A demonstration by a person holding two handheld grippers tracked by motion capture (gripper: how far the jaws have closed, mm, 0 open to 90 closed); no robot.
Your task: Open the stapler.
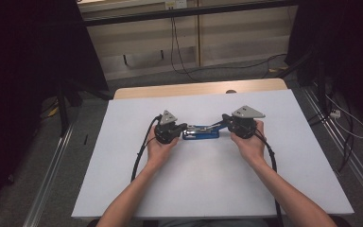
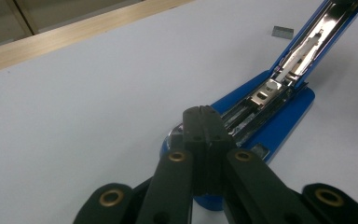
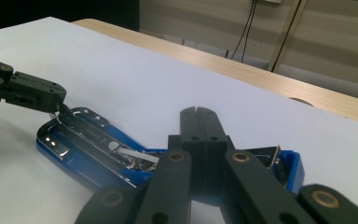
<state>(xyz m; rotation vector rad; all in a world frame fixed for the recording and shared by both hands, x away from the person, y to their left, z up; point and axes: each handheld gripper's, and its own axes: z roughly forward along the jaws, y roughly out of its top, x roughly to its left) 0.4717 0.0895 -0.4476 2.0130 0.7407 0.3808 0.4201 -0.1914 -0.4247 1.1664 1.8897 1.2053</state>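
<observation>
Jaws of both grippers are pressed together. From the high view, the left gripper and right gripper meet a blue stapler mid-worktop. Left gripper view: tips rest on its metal track. Right gripper view: the stapler lies swung open beneath its tips.

Left gripper jaws closed, tips inward, mid-table; right gripper jaws closed, facing it; forearms from near edge.
</observation>
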